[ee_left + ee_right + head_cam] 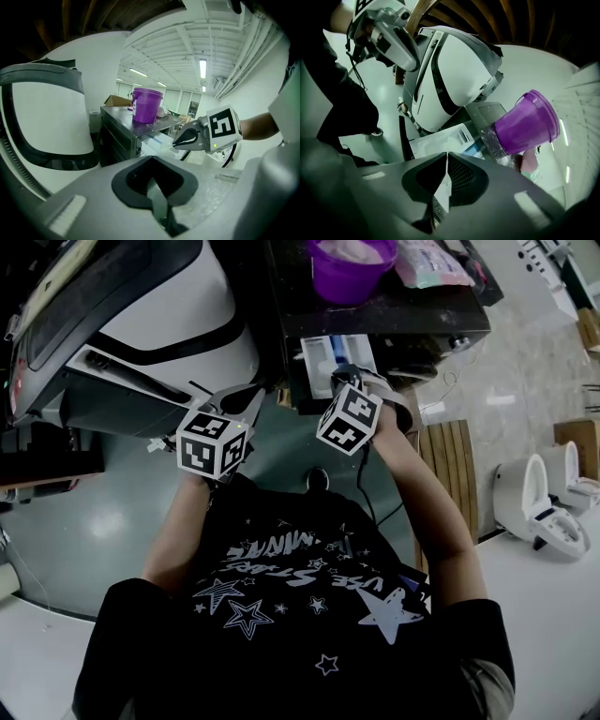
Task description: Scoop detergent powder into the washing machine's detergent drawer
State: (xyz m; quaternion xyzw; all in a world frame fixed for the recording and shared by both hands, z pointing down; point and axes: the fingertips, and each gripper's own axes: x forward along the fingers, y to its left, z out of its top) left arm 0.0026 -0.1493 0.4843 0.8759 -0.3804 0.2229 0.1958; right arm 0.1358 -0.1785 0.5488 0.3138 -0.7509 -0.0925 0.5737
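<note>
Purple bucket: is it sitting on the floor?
No, the purple bucket stands on top of the washing machine, above its open detergent drawer.

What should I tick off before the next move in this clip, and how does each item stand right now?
1. White-and-blue detergent drawer pulled open: ok.
2. Right gripper at the drawer: ok.
3. Its jaws closed on a thin white piece: ok. Whether that piece is a scoop: cannot tell.
4. Powder loaded on the piece: cannot tell.
5. Left gripper shut, empty, away from the drawer: ok.
6. Purple plastic bucket upright above the drawer: ok.
</note>
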